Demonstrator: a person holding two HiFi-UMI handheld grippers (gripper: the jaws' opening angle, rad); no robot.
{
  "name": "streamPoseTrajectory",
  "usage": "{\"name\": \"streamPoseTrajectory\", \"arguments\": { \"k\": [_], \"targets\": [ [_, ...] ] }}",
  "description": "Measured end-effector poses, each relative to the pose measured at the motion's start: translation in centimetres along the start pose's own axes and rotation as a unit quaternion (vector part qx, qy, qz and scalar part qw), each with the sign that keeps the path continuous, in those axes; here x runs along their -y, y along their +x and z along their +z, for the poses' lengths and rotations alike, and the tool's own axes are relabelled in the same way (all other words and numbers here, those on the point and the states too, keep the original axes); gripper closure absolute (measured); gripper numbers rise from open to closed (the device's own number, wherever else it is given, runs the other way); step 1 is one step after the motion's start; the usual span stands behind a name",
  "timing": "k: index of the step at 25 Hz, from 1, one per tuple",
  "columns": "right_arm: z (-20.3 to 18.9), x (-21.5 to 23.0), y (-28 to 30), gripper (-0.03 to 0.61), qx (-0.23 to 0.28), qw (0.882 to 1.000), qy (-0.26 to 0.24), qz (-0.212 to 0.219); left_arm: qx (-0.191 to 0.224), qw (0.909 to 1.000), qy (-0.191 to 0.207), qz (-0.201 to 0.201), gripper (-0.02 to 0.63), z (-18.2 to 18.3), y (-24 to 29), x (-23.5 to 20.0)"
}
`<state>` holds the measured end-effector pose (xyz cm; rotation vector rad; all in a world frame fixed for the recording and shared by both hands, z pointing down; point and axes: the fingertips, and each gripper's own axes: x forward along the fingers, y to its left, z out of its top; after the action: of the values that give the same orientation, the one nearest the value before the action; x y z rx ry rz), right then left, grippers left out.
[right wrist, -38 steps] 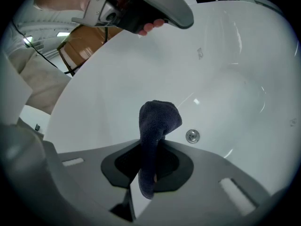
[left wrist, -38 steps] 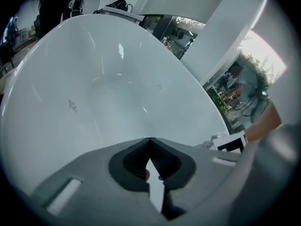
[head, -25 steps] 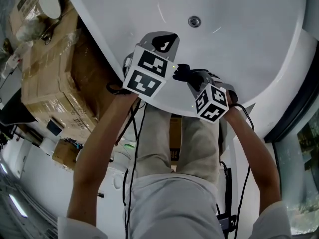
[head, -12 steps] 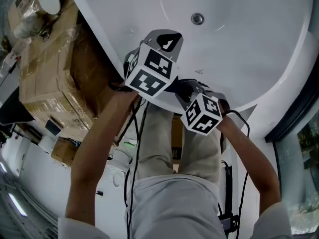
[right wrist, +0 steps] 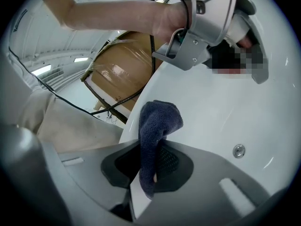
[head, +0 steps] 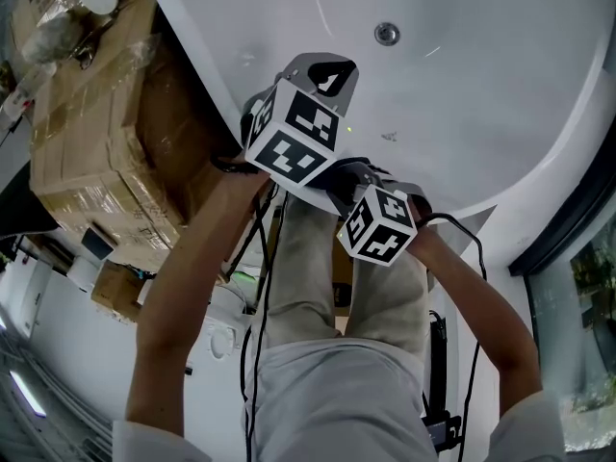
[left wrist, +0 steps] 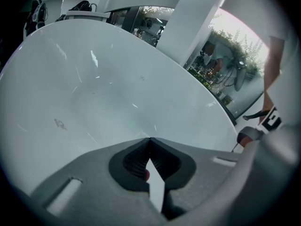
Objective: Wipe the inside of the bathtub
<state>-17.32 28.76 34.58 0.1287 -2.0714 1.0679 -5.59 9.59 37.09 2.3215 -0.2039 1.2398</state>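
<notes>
In the head view, the glossy white oval bathtub [head: 481,85] fills the upper frame, with its round metal fitting [head: 387,34] on the far inner wall. Both tools sit over the near rim. The left gripper [head: 327,73] reaches a little further in, and the right gripper [head: 356,183] sits just behind and beside it. Brown taped cardboard boxes [head: 87,142] stand outside the tub on the left.

In the left gripper view, the jaws are pressed together with nothing between them, and they point across the bare basin.

In the right gripper view, the jaws are clamped on a dark blue terry cloth [right wrist: 157,121]. The cloth stands up out of them in a folded hump at the tub's near edge, and I cannot tell whether it touches the enamel.

I judge the wiping has barely begun. To do it well, I would tip the right tool so the hump of cloth lies flat on the wall rather than the jaw tips. I would then sweep in long overlapping strokes down toward the fitting, keeping the empty left tool clear of the path.
</notes>
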Motion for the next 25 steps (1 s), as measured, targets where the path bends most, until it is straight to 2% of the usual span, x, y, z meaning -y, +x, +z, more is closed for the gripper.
{"name": "streamPoseTrajectory", "arguments": {
  "k": [2, 7, 13, 20, 25],
  "targets": [
    [0.0, 0.0, 0.5, 0.529, -0.002, 1.000, 0.000, 0.002, 0.002, 1.0000, 0.003, 0.001, 0.615, -0.1, 0.2, -0.2],
    [0.2, 0.2, 0.9, 0.529, 0.000, 1.000, 0.005, 0.006, 0.011, 0.9998, -0.019, 0.000, 0.615, -0.6, 1.0, -0.8],
    [0.2, 0.8, 1.3, 0.529, 0.007, 1.000, 0.005, 0.009, 0.017, 0.9999, 0.002, 0.003, 0.615, -0.5, 2.2, -1.4],
    [-0.1, 2.6, 2.4, 0.531, -0.001, 1.000, -0.005, -0.004, 0.027, 0.9996, -0.005, 0.006, 0.615, -0.1, 3.0, -2.3],
    [-0.5, 4.6, 3.8, 0.531, -0.007, 1.000, 0.010, -0.018, 0.028, 0.9996, -0.007, 0.008, 0.615, -0.4, 4.0, -3.2]
  ]
}}
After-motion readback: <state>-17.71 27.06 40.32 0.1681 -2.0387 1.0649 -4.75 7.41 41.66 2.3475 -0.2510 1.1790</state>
